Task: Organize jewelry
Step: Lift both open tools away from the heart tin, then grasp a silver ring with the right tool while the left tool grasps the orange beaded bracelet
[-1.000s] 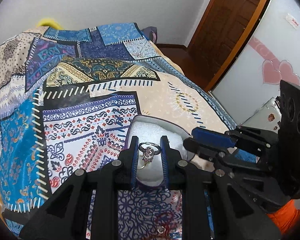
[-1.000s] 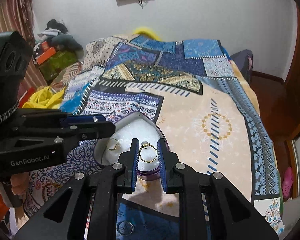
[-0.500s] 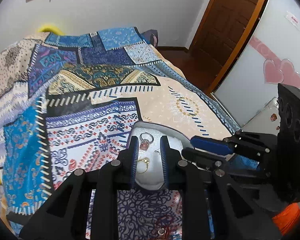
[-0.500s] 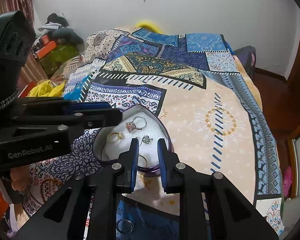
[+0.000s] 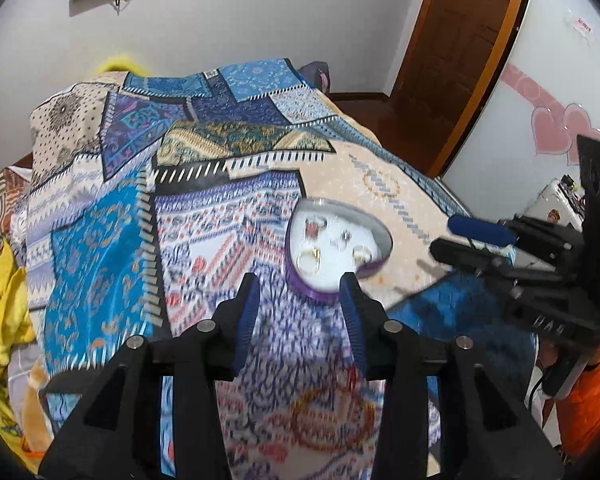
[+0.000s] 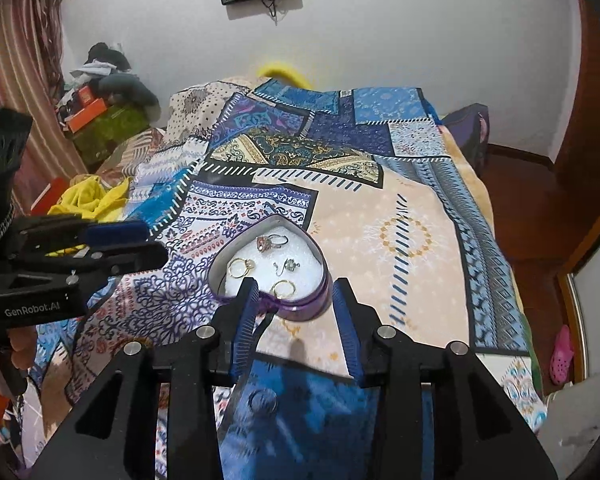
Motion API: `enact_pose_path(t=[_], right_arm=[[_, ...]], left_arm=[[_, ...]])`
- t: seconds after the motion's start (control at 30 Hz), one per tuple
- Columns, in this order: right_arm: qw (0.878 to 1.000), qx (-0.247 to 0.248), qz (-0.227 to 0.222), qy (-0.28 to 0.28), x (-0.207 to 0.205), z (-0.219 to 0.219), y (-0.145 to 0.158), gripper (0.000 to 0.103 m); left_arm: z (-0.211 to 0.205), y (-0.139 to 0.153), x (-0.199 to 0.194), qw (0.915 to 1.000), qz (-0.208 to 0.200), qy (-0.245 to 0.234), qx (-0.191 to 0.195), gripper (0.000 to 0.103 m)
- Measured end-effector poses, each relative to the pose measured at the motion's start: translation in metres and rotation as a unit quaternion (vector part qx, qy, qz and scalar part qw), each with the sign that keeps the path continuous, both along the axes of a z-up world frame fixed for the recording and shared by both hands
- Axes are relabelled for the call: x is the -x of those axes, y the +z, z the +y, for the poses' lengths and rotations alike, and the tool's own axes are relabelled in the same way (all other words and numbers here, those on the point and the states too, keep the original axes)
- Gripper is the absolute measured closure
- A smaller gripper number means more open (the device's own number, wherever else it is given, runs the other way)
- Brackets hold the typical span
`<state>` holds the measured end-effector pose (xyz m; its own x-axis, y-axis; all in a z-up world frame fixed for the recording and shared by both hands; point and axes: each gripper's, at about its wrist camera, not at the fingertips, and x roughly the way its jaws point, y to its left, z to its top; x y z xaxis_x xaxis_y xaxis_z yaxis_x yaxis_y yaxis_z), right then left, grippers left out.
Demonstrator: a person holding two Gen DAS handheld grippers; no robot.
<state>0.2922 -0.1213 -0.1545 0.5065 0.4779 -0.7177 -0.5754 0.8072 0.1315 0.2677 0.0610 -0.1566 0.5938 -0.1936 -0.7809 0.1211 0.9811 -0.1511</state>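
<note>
left gripper (image 5: 300, 292) fingers apart, empty, just short of box | right gripper (image 6: 294, 296) fingers apart, empty, at box near wall | heart box (image 6: 300, 304) on quilt (image 6: 400, 236), four rings (image 6: 282, 288) inside on white pad

Both tongs (image 5: 300, 304) (image 6: 294, 304): black plastic w/ silver screws, ribbed blue pads (image 6: 246, 330), white "GenRobot.AI" text; orange sleeve (image 5: 588, 396).

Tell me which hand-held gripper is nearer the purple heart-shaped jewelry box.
Right, narrowly. The right hand-held gripper is open with its fingertips at the purple heart-shaped jewelry box; the left hand-held gripper, also open, hovers just short of it.
</note>
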Motion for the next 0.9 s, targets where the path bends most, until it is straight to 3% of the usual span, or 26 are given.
enact_pose_path(t=[0.3, 0.57, 0.77, 0.9], right_arm=[[1.0, 0.009, 0.004, 0.001, 0.03, -0.005, -0.006, 0.068], [0.999, 0.02, 0.045, -0.006, 0.044, -0.011, -0.039, 0.068], [0.998, 0.039, 0.049, -0.019, 0.05, -0.008, -0.058, 0.068], [0.998, 0.044, 0.032, -0.009, 0.053, -0.002, -0.06, 0.068]], left_arm=[[0.002, -0.02, 0.041, 0.9997, 0.023, 0.001, -0.01, 0.062], [-0.001, -0.048, 0.053, 0.9989, 0.047, 0.002, -0.006, 0.062], [-0.003, -0.053, 0.054, 0.9993, 0.037, -0.001, -0.009, 0.063], [-0.003, -0.06, 0.051, 0.9994, 0.032, 0.002, -0.012, 0.077]])
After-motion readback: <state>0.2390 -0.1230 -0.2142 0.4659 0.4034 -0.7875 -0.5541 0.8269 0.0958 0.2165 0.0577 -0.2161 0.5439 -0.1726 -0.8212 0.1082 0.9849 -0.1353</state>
